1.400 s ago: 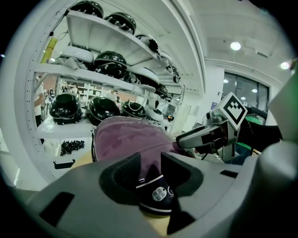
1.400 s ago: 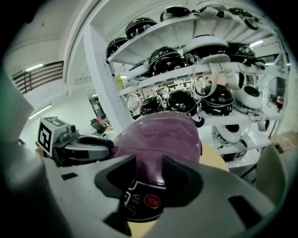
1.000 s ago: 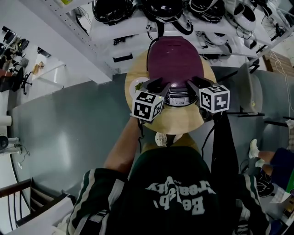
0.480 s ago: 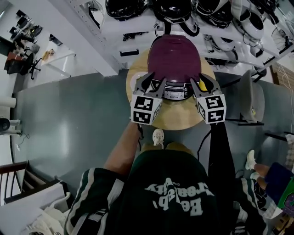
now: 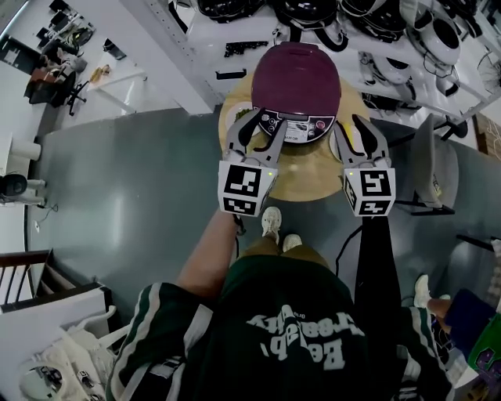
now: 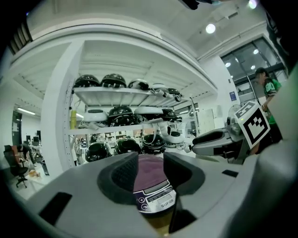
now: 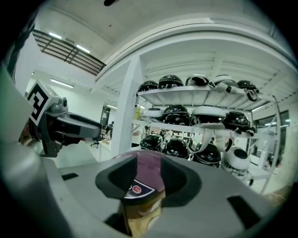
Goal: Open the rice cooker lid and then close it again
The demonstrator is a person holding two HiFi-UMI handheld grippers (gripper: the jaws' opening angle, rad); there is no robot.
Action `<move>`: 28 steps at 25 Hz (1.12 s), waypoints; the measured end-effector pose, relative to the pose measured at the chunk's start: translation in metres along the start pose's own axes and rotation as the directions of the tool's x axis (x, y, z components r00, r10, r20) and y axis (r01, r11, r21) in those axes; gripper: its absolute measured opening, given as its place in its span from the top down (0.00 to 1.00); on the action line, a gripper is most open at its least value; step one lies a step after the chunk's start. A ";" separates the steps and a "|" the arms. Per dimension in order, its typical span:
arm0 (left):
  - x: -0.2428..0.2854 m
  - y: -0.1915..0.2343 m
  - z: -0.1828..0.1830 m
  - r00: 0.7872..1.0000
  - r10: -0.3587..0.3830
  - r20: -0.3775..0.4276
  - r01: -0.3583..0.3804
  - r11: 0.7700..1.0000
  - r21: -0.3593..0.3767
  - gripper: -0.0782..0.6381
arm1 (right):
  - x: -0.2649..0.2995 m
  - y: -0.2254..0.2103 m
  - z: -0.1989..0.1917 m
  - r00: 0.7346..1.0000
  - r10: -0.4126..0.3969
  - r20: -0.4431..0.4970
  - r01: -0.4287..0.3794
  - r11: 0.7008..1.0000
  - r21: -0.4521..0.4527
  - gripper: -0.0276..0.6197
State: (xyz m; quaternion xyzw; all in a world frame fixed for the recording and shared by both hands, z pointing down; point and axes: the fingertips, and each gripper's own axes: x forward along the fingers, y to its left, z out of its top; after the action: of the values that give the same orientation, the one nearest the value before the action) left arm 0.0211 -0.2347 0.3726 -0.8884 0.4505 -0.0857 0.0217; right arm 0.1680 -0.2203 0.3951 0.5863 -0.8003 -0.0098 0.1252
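Note:
The rice cooker (image 5: pixel 296 74) stands on a round wooden table (image 5: pixel 305 178), its purple lid down and its control panel (image 5: pixel 296 128) facing me. My left gripper (image 5: pixel 257 129) hovers in front of the cooker's left side, open, touching nothing. My right gripper (image 5: pixel 354 135) hovers at the front right, clear of the cooker, its jaws opening with nothing between them. In the left gripper view the cooker (image 6: pixel 151 188) shows through the gap of the left gripper (image 6: pixel 150 169). In the right gripper view the cooker (image 7: pixel 145 179) shows beyond the right gripper (image 7: pixel 148 174).
White shelves (image 5: pixel 258 35) full of dark helmets (image 5: pixel 313 12) stand right behind the table. A grey chair (image 5: pixel 427 157) is at the right, and my feet (image 5: pixel 275 227) are at the table's near edge. A person in green (image 6: pixel 265 83) stands far right.
Both grippers have risen and drawn back from the cooker's front toward me. The control panel, earlier half covered by them, now shows whole. The lid stays down.

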 end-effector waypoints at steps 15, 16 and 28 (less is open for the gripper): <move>-0.062 -0.043 0.028 0.996 0.045 0.082 -0.045 0.999 -0.006 0.66 | -0.064 0.017 0.016 0.993 0.037 0.109 -0.036 0.999 -0.014 0.71; -0.064 -0.044 0.029 0.995 0.046 0.083 -0.045 0.999 -0.005 0.66 | -0.065 0.016 0.016 0.993 0.037 0.111 -0.037 0.999 -0.002 0.71; -0.070 -0.055 0.024 0.997 0.018 0.079 -0.017 1.000 -0.013 0.71 | -0.073 0.016 0.009 0.995 0.030 0.094 -0.030 1.000 -0.001 0.81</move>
State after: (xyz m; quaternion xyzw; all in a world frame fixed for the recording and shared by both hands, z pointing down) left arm 0.0286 -0.1463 0.3462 -0.8873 0.4575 -0.0473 0.0349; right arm 0.1715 -0.1482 0.3752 0.5733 -0.8139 -0.0353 0.0872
